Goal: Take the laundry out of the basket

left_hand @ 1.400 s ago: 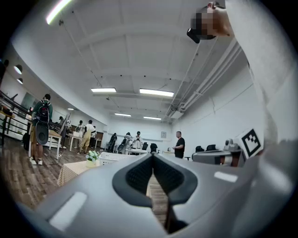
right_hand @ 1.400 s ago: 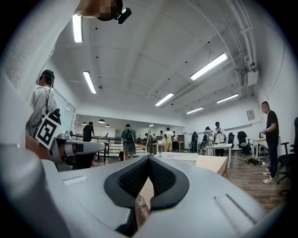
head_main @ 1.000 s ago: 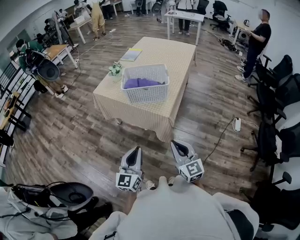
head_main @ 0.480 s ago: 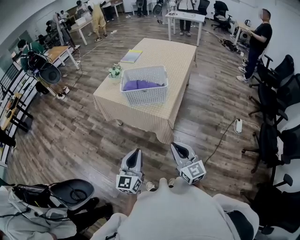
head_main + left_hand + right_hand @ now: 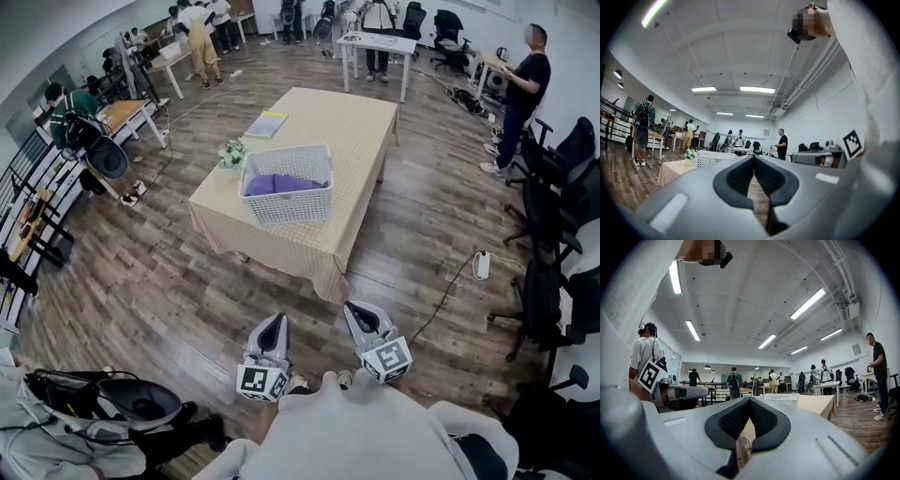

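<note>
Left gripper view has my jaws closed tip to tip with nothing between them, and the right gripper view reads the same. The left gripper [image 5: 753,159] and the right gripper [image 5: 749,401] are both clenched on nothing. Past the tips, each view looks toward the white basket [image 5: 286,202], which is well apart from me. In the head view both grippers hang low and side by side, close in front of my body, above the wooden floor [image 5: 169,281].

Little has changed over the last second. The tabletop [image 5: 352,122] and the basket have slid slightly down and nearer in the head view, while my grippers keep their place by my body. I judge that I am walking in and the task proper is not yet begun. The purple laundry [image 5: 279,184] lies untouched inside the basket, which stands at the near end of the tabletop beside a small flower pot [image 5: 232,153]. I must close the gap and open the jaws before any reach.
</note>
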